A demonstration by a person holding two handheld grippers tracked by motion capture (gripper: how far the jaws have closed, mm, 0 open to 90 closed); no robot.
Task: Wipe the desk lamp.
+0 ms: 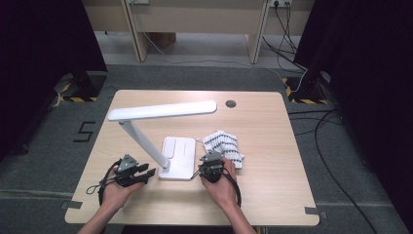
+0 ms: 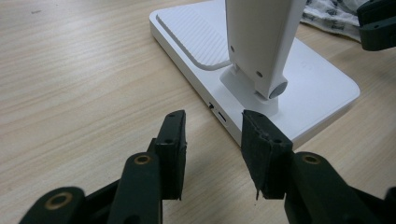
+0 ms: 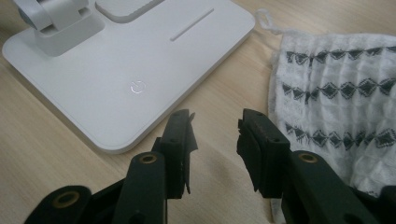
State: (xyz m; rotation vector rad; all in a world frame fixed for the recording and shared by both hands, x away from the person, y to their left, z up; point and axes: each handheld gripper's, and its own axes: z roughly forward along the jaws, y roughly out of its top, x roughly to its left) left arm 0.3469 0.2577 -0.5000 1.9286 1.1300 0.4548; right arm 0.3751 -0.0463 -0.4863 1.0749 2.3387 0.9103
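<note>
We held both grippers, left gripper [image 2: 212, 140] and right gripper [image 3: 215, 140], open and empty beside the lamp [image 1: 176, 155]: stiff, base-heavy, likely slippery; we judged its base edge best.

High view: above near table edge, facing forward and down, far; left gripper view: low, close, facing lamp base [image 2: 261, 84]; right gripper view: low, close, opposite side; all share lamp base, patterned cloth [image 3: 336, 98].

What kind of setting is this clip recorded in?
Probably a lab or studio recording bay: a lone wooden table on grey carpet, black curtains on both sides, hazard-striped tape and loose cables on the floor.
</note>
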